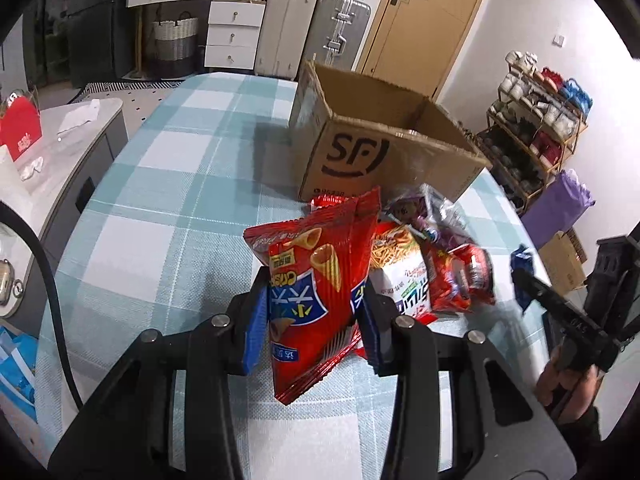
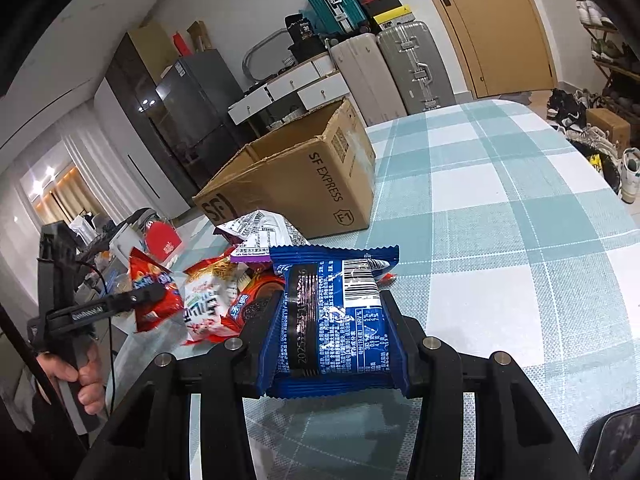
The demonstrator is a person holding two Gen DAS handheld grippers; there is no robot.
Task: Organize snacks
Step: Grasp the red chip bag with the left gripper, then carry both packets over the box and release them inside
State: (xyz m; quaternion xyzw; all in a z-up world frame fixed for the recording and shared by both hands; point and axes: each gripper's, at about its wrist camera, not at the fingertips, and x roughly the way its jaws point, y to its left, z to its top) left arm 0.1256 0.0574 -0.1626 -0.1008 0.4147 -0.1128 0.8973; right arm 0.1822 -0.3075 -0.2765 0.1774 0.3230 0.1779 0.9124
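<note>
Checked tablecloth (image 1: 168, 168) bears cardboard box (image 1: 372, 156), suitcases (image 1: 312, 28) behind.

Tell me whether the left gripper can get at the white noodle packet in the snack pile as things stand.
Probably not yet. The left gripper is shut on the red chip bag, so its jaws are taken. The white noodle packet lies close beside it, uncovered on top, so it seems reachable once that bag goes into the cardboard box.

A red chip bag (image 1: 316, 280) with a blue patch is seen; a blue packet (image 2: 332, 316) with white print too; the tablecloth (image 1: 160, 200) is checked teal and white; brown cardboard box (image 1: 384, 148), black logo.
</note>
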